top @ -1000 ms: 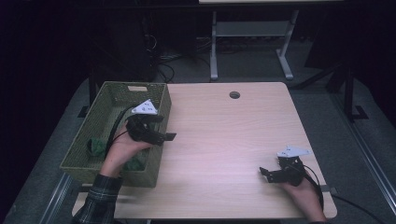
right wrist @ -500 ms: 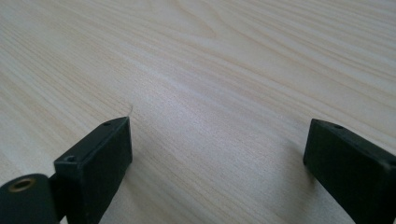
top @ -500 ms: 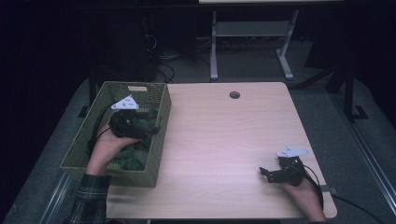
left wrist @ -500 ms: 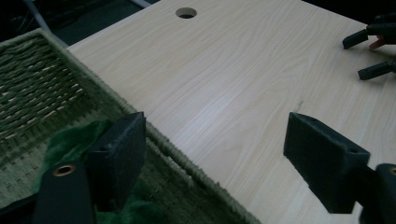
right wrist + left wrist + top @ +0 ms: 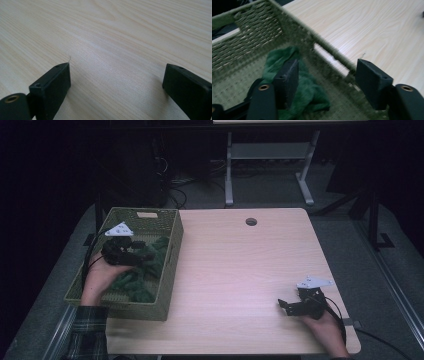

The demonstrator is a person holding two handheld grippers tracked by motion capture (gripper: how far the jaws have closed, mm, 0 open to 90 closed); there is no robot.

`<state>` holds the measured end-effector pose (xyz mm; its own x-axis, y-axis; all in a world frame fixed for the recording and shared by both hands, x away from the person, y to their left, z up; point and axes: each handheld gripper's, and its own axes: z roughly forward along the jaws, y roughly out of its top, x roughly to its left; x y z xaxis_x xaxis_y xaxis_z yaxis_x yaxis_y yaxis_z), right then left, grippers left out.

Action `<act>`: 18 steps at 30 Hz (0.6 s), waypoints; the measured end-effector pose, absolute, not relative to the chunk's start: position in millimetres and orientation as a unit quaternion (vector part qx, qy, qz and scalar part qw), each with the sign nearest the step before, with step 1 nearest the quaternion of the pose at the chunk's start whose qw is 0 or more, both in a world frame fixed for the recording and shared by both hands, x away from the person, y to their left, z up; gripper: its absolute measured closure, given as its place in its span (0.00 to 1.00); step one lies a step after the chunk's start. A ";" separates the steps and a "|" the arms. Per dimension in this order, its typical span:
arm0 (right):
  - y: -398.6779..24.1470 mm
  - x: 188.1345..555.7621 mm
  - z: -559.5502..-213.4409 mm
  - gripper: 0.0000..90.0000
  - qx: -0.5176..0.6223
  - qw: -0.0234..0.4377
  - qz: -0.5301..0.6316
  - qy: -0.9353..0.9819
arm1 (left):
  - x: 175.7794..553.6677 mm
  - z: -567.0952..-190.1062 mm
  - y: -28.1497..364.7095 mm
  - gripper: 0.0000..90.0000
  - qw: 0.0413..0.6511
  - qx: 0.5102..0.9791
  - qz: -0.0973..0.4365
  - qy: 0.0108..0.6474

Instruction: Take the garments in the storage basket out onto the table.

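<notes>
High view: the left claw [image 5: 131, 254] sits inside the green woven basket [image 5: 172, 251], which stands at the left edge of the worktop [image 5: 240, 270]. The left hand [image 5: 100, 277] enters over the basket's near-left rim, forearm in a plaid sleeve [image 5: 85, 332], with the claw pointing right toward the basket's right wall. Dark green cloth [image 5: 150, 265] lies heaped in the basket under and beyond the claw. The right claw [image 5: 286, 306] rests near the worktop's near-right corner, pointing left, with the right hand [image 5: 325, 325] behind it and low on the surface.

Left gripper view: the 2 jaws stand apart and have just been closing. The left jaw lies against the green cloth [image 5: 304, 87]; the right jaw is over the basket's wall [image 5: 329, 53], just beside its rim. The gap between them shows basket floor and wall; the pads do not pinch the cloth.

Right gripper view: the 2 jaws stand wide open, with bare worktop [image 5: 112, 50] between them and nothing held.
</notes>
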<state>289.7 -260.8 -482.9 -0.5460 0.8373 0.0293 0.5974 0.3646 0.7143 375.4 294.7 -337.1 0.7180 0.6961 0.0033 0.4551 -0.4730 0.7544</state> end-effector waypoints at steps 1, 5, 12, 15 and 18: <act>-260.8 289.8 -482.8 0.08 0.445 0.173 0.347 0.807 | 376.3 -338.4 296.4 0.41 0.381 0.845 0.158 0.341; -260.6 290.3 -482.8 0.08 0.449 0.173 0.346 0.805 | 379.1 -344.9 300.8 0.46 0.366 0.847 0.162 0.349; -260.8 290.4 -482.7 0.08 0.448 0.173 0.346 0.806 | 386.1 -358.3 308.0 0.48 0.338 0.852 0.168 0.363; -260.9 290.6 -482.8 0.08 0.448 0.174 0.346 0.806 | 388.4 -364.7 312.1 0.48 0.326 0.854 0.167 0.369; -260.8 290.5 -482.8 0.08 0.448 0.174 0.346 0.806 | 390.5 -371.0 315.2 0.46 0.318 0.855 0.162 0.377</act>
